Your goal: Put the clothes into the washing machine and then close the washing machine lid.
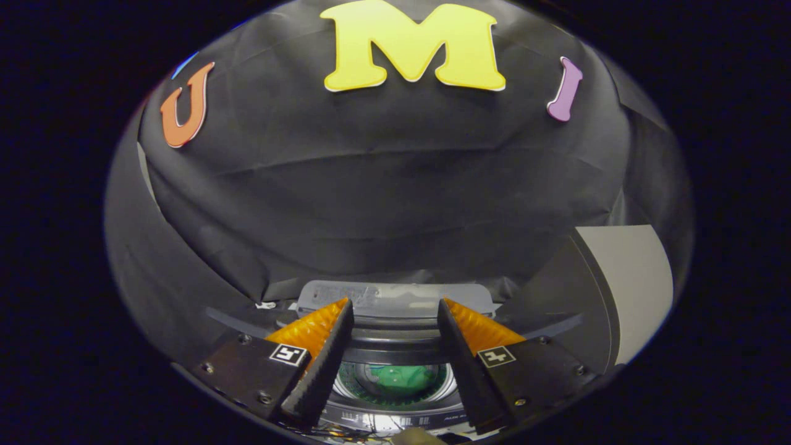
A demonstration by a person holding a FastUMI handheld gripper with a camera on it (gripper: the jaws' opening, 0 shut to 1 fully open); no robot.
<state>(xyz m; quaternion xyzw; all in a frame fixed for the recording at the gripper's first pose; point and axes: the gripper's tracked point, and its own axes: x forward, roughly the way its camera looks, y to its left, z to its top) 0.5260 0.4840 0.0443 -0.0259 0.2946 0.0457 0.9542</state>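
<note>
My gripper (395, 309) is open, its two orange-and-black fingers (321, 346) spread wide with nothing between them. Below and between the fingers lies the washing machine (395, 411), its round drum open. A green piece of clothing (401, 376) rests at the bottom of the drum. The machine's grey lid (395, 296) stands raised at the back, just beyond the fingertips. I look down on the machine from above it.
A grey-and-white upright panel (618, 284) stands to the right of the machine. The black cloth wall (383, 198) hangs close behind the lid and curves round on the left.
</note>
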